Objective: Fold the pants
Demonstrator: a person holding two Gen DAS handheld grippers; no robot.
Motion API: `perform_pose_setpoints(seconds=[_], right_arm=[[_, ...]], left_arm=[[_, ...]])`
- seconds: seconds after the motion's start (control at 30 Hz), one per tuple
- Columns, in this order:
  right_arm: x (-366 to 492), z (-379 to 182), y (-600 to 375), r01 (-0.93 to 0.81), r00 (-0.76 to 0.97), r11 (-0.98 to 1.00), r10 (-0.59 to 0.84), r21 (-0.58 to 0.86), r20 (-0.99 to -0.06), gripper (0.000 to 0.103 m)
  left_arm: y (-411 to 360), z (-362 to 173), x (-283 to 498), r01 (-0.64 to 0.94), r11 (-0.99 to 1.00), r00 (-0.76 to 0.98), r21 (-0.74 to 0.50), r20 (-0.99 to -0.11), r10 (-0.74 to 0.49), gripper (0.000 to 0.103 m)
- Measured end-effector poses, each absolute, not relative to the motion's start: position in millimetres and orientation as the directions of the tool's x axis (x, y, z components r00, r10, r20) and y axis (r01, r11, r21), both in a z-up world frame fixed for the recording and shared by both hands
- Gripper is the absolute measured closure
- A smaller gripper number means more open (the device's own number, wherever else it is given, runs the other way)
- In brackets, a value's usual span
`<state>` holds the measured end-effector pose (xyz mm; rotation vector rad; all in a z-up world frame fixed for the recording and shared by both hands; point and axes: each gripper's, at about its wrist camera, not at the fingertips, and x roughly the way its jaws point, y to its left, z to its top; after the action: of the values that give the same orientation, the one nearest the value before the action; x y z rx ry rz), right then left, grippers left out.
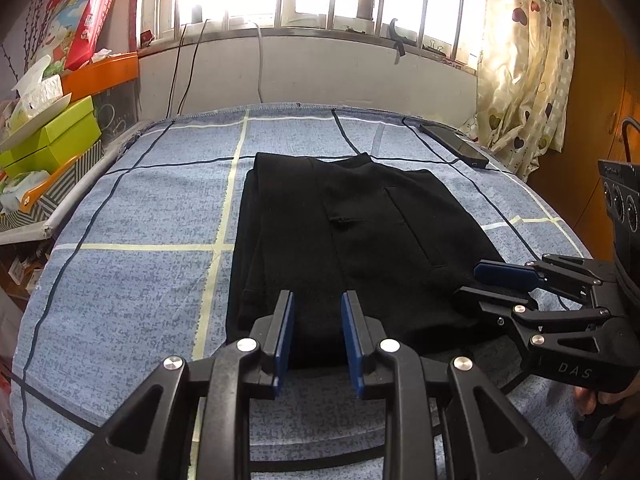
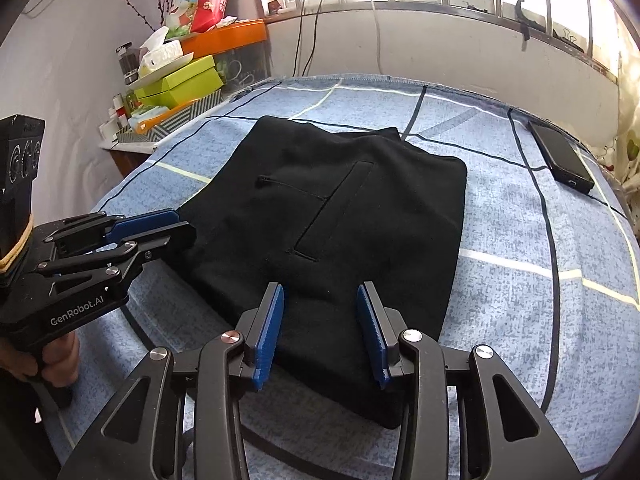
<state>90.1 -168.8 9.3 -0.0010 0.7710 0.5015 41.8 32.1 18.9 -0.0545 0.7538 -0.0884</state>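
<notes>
The black pants [image 1: 340,240] lie folded into a flat rectangle on the blue checked bedsheet [image 1: 140,240], pocket side up. They also show in the right wrist view [image 2: 340,220]. My left gripper [image 1: 318,316] is open and empty, just above the near edge of the pants; it also shows in the right wrist view [image 2: 172,228] at the pants' left side. My right gripper [image 2: 322,312] is open and empty over the near edge of the pants; it also shows in the left wrist view [image 1: 478,280] at the pants' right near corner.
A black phone [image 1: 454,146] lies at the far right of the bed, also in the right wrist view [image 2: 560,156]. Stacked boxes and tissues [image 1: 48,132] crowd a shelf to the left. A window wall [image 1: 312,68] stands behind the bed, a curtain [image 1: 524,72] to the right.
</notes>
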Motion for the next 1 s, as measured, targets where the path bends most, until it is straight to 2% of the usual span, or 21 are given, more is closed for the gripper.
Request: perform_pose_setpoints(seconds=[0.2,0.4,0.67,0.83,1.0], right_arm=[[92,9,-166,-0.436,0.607,0.884,0.427,0.168,-0.67,0.062],[76,20,-173,-0.411,0.632,0.899,0.402,0.153,-0.662,0.061],[47,24,-191,-0.386,0.636,0.896,0.432,0.221,-0.639,0.06],[53,27,-201,-0.362,0.625,0.887,0.459,0.286,-0.632,0.06],[56,28,-206,-0.347,0.639,0.892,0.452,0.291,-0.623,0.06]], left_arm=[[35,18,44,0.055,0.994,0.727,-0.096,-0.679,-0.106,0.076],[28,30,33,0.036,0.998,0.729,-0.042,-0.682,-0.055,0.076],[40,32,3,0.022,0.994,0.725,-0.103,-0.684,-0.087,0.076],[55,36,7,-0.013,0.993,0.731,-0.121,-0.679,-0.073,0.076],[71,42,14,-0.039,0.986,0.741,-0.163,-0.667,-0.081,0.076]])
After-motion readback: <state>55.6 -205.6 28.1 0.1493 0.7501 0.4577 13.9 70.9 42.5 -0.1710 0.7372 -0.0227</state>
